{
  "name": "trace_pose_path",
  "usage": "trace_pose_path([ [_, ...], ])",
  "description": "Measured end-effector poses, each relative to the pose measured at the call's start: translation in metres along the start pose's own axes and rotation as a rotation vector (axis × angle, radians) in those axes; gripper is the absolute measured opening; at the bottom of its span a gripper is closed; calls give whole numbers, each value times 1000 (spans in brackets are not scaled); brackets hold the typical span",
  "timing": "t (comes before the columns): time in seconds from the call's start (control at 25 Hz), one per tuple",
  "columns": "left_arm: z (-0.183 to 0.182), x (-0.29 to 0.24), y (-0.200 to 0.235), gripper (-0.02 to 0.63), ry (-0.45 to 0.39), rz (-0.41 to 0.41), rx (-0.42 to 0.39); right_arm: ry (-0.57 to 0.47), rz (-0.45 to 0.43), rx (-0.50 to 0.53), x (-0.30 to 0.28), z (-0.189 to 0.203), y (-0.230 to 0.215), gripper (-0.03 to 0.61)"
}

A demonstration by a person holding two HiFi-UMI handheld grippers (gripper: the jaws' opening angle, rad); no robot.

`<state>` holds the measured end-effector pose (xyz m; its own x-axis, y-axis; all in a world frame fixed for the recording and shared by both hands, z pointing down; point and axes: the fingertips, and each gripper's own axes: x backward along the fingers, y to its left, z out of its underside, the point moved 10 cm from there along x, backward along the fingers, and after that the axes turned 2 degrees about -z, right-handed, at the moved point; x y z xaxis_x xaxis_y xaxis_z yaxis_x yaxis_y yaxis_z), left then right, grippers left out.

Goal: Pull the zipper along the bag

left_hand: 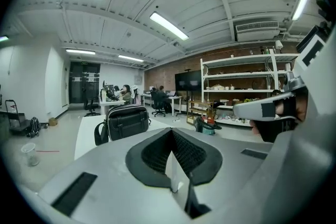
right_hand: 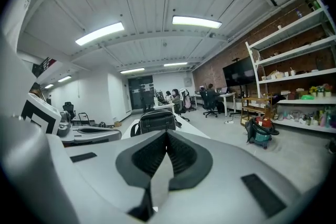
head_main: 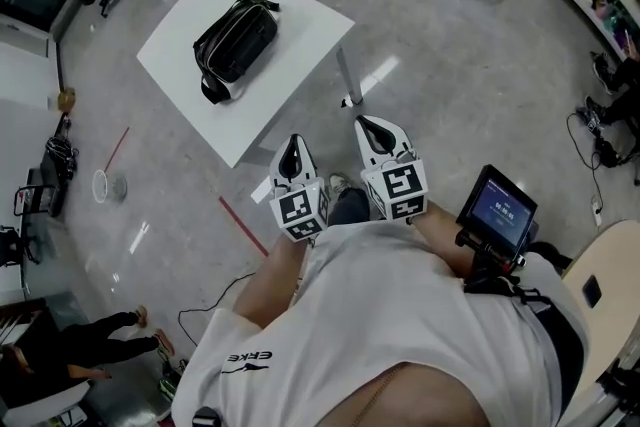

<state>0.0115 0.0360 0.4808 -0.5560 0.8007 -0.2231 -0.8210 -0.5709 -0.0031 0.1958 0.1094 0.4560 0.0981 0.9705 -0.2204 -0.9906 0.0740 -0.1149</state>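
The left tongs have their black ribbed pads drawn together until the tips meet, with nothing between them. The right tongs stand the same way, closed and empty. In the head view the 2 tongs hang side by side close to the person's body, near each other but not touching, and the right pair's tips reach a little further forward. The black bag lies well ahead of both tongs and somewhat to their left, alone on a white tabletop, with its strap looped at the end nearer the tongs. Neither pair of tongs touches the bag or the tabletop, and grey floor lies between them and the tabletop's near corner. The bag's zipper is too small to make out from here. Far ahead and to the right of the right tongs, a red and teal vacuum cleaner stands on the floor below white shelves along a brick wall. Behind the right tongs, by the person's right arm, sits a small lit screen.
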Motion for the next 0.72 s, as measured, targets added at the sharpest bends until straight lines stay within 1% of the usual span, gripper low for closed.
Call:
trace_pose_path([
  [0.2, 4, -7, 13, 3, -30, -35, 25, 11, -21, 18, -16, 0, 3, 5],
  [0.32, -2, -7, 23, 3, -39, -50, 38, 17, -32, 37, -21, -9, 10, 5],
  [0.4, -11, -25, 37, 3, -44, -60, 47, 20, -36, 50, -43, -21, 8, 5],
  [0.56, -21, -79, 71, 3, -44, -80, 66, 26, -42, 64, -107, -37, -4, 5],
  [0.72, -27, -101, 98, 3, -47, -99, 90, 26, -44, 76, -142, -50, -1, 5],
])
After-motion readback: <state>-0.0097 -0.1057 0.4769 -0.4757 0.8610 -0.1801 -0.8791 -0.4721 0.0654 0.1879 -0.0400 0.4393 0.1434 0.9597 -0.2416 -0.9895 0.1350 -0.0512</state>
